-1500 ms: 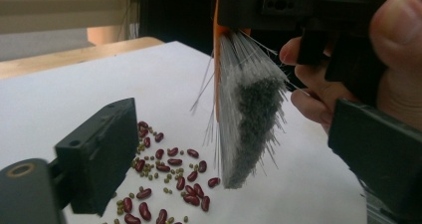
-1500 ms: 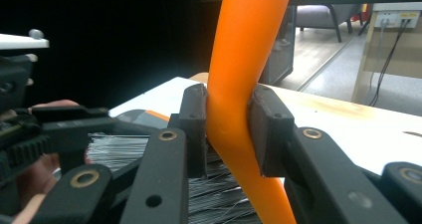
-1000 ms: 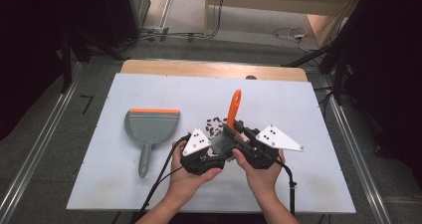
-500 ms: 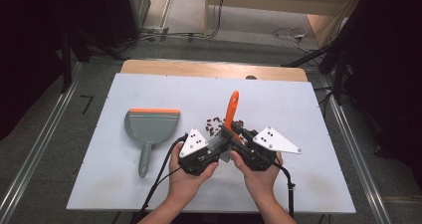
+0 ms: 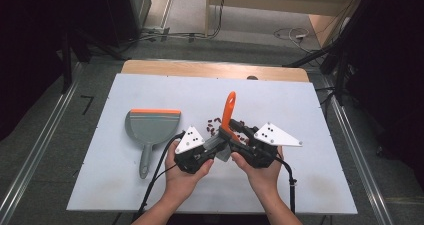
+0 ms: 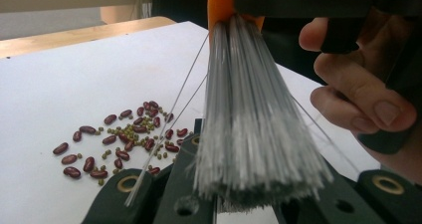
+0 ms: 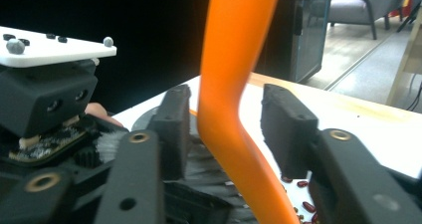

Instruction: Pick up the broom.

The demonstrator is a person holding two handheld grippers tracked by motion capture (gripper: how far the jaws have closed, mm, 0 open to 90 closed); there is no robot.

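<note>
My left gripper (image 5: 216, 146) has just been closing, and its jaws now pinch the grey bristles (image 6: 251, 134) of the hand brush (image 5: 226, 127) between them, as the left gripper view shows from close up. My right gripper (image 5: 239, 135) has just been opening: in the right gripper view its pads stand a little apart on either side of the orange handle (image 7: 234, 84), with a gap on each side, so they no longer press on it. I read this as a handover, the brush passing from my right hand (image 5: 260, 172) to my left hand (image 5: 186, 172), probably so the right can take the handle again at a better spot for sweeping

The brush sits between my two grippers near the middle of the white table (image 5: 125, 185). Its handle rises up and away from me with a bend low down, and the bristles fan out wide and thin, a few stray ones splayed to the side. Just beyond it lies the small scatter of red kidney beans (image 6: 119, 144) mixed with tiny green ones. The grey dustpan (image 5: 150, 130) with its orange edge lies well to the left, untouched, handle towards me
</note>
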